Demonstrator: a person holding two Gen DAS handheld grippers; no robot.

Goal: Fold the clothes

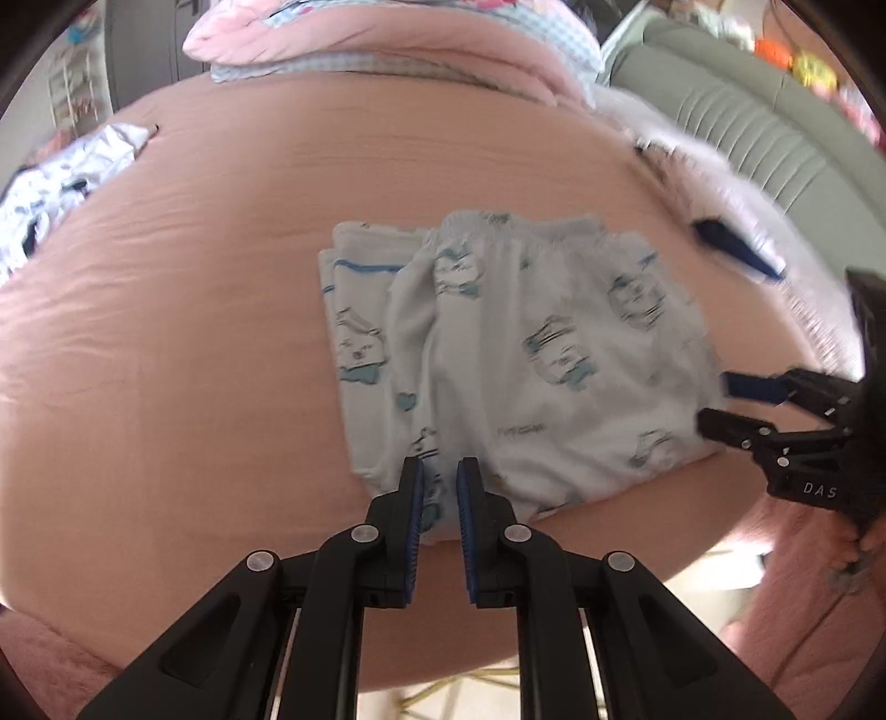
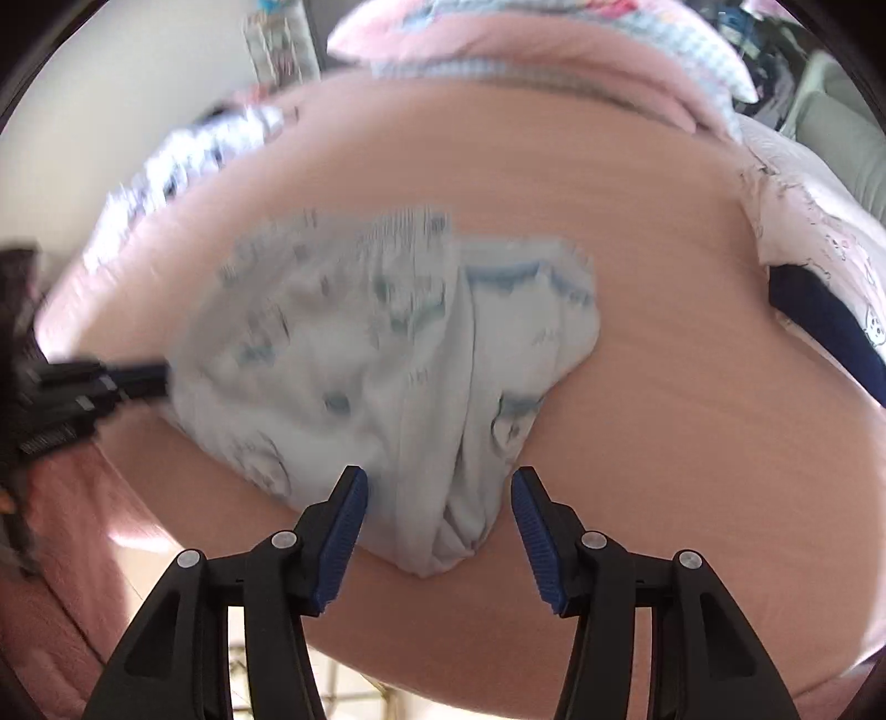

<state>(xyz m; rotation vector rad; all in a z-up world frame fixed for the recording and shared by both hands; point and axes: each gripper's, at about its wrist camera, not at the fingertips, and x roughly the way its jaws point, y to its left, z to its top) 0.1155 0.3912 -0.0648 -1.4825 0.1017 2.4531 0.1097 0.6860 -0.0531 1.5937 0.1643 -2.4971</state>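
Note:
A small pale garment (image 1: 526, 360) printed with blue-grey figures lies folded on the pink bed sheet (image 1: 194, 332), its gathered waistband at the far side, over another folded printed piece. My left gripper (image 1: 440, 476) sits at the garment's near edge, its blue pads a narrow gap apart with cloth showing between them and no clear pinch. My right gripper (image 1: 714, 403) reaches the garment's right edge. In the right wrist view, which is blurred, the right gripper (image 2: 437, 482) stands open astride the garment's (image 2: 360, 343) bunched near corner, pads clear of it. The left gripper (image 2: 155, 376) touches the far left edge.
A heap of printed clothes (image 1: 55, 183) lies at the bed's left side. A white garment with dark blue trim (image 1: 736, 249) lies at the right. A pink quilt (image 1: 387, 39) is piled at the far end beside grey-green upholstery (image 1: 747, 111). The bed's near edge drops to the floor (image 1: 443, 687).

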